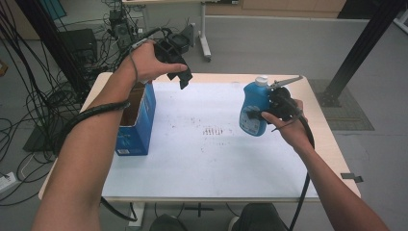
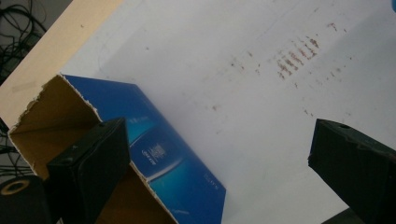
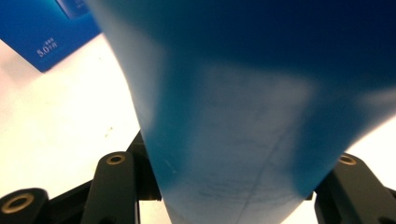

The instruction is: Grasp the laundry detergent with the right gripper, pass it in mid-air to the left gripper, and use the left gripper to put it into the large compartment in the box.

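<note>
Right gripper (image 1: 260,114) clamped on the blue detergent bottle (image 1: 254,109), held clear above the white table sheet (image 1: 216,159). Bottle upright, white cap (image 1: 261,81) on top. In the right gripper view the bottle's blue body (image 3: 243,116) sits pinched between the 2 jaws; its label and base are cut off or blurred.

Left gripper (image 1: 180,77) raised above the open blue carton (image 1: 137,118), jaws spread wide, nothing between them. Carton lies just below and left of those jaws; its brown inside (image 2: 56,121) is partly hidden behind 1 jaw, contents not discernible.
</note>
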